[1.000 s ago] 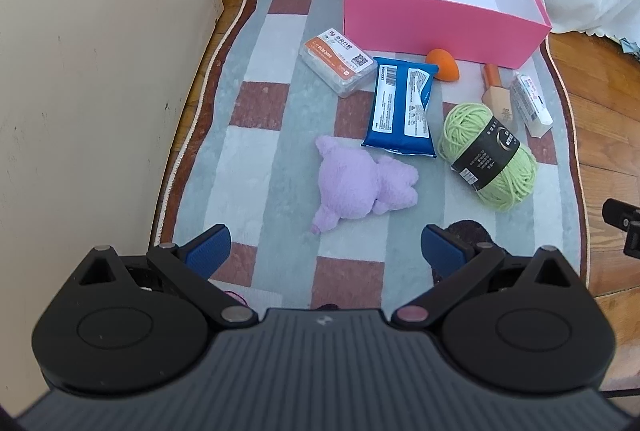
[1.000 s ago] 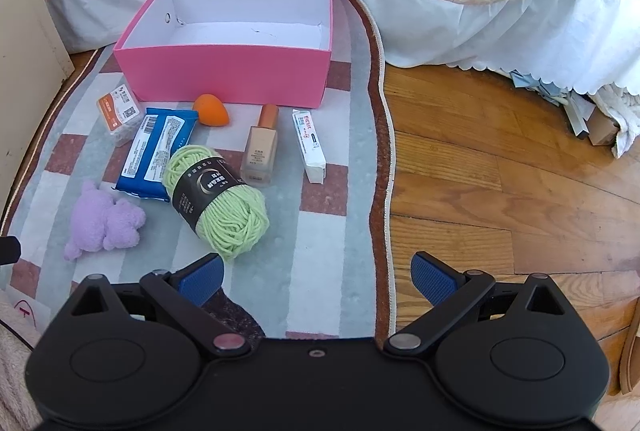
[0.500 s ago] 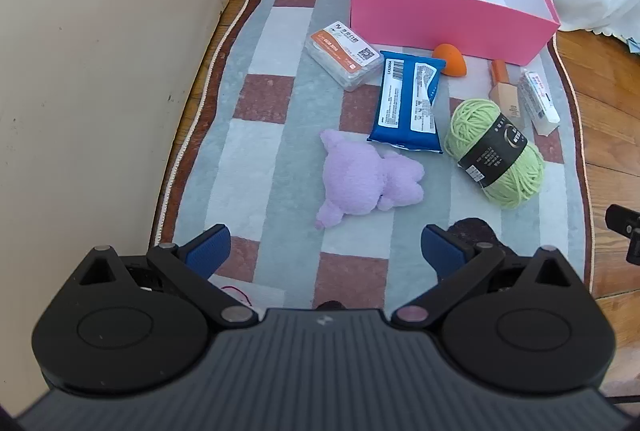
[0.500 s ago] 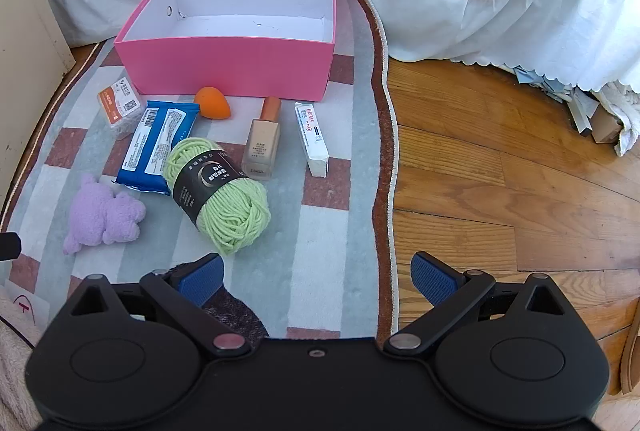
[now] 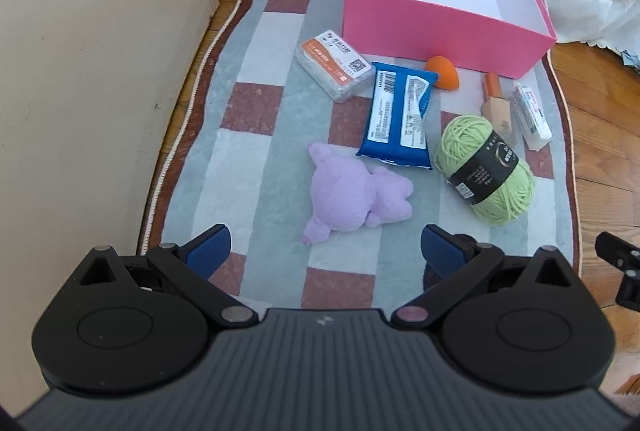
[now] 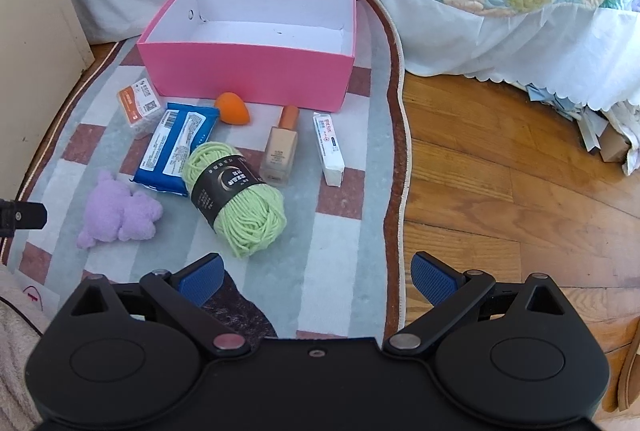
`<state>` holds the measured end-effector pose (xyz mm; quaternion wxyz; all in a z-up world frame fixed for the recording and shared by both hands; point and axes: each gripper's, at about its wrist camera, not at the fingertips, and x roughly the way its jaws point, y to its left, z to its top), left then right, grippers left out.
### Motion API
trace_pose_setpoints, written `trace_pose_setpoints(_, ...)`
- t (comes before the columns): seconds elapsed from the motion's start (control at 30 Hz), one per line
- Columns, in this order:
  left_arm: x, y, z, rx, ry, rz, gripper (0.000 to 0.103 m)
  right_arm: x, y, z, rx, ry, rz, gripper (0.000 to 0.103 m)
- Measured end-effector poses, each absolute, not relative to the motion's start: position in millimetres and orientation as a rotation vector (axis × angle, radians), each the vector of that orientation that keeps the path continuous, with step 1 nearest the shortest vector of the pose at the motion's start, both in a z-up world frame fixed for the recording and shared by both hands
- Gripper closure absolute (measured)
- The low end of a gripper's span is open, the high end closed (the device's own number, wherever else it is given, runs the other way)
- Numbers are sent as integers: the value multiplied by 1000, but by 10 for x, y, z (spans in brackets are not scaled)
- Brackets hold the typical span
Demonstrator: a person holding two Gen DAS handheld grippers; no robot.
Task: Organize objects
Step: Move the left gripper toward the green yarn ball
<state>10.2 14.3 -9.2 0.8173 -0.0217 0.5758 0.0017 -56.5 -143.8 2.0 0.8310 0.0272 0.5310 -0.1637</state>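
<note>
Checked rug [image 5: 256, 103] | our left gripper [image 5: 324, 247] spread wide, purple plush [image 5: 352, 195] just ahead | our right gripper [image 6: 316, 271] spread wide, green yarn [image 6: 236, 191] ahead-left, pink box [image 6: 248, 71] beyond.

Striped grey, white and brown-checked rug [image 6: 344, 231] on wooden plank floor [image 6: 520, 191]. On rug: open pink cardboard box [image 6: 248, 71], orange teardrop sponge [image 6: 232, 108], blue wipes packet [image 6: 174, 149], clear orange-labelled plastic case [image 5: 334, 65], lilac plush toy [image 6: 118, 211], green yarn ball [image 6: 236, 199], beige foundation bottle [image 6: 281, 147], white slim carton [image 6: 329, 148].

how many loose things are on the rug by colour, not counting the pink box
Orange: 2, the sponge and the orange-labelled clear case
Blue: 1, the wipes pack
Green: 1, the yarn ball
Purple: 1, the plush toy
Beige: 1, the foundation bottle
White: 1, the slim carton
Total: 7
</note>
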Motion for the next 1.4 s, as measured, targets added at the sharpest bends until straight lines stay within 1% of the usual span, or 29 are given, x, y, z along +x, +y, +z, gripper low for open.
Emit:
trace_pose_setpoints(0.4,76,67,-83,-47,1263,-20,0,-606,-1545,17,77,1122,-358,2)
trace_pose_setpoints(0.77,36,24,84,-39,1258,-34,0,-640,-1584,126,65,1101,-359,2)
trace_pose_setpoints(0.9,74,-23,303,-14,1209,-68,0,-629,-1630,313,44,1045,-286,2)
trace_pose_setpoints(1.0,171,-64,441,-8,1179,-91,0,-632,-1667,465,35,942,-174,2)
trace_pose_setpoints(1.07,251,-78,505,-55,1153,-123,2,-604,-1665,475,-18,893,-102,2)
trace_pose_setpoints(1.13,304,-100,550,-124,1129,-147,2,-496,-1690,418,-61,915,-77,2)
trace_pose_setpoints(1.23,394,-258,558,-132,1126,-232,2,-385,-1797,347,15,917,-27,2)
trace_pose_setpoints(1.3,469,-347,503,-153,1146,-282,2,-346,-1816,303,54,916,30,2)
trace_pose_setpoints(1.4,624,-485,363,-158,1169,-311,3,-319,-1716,258,2,895,103,2)
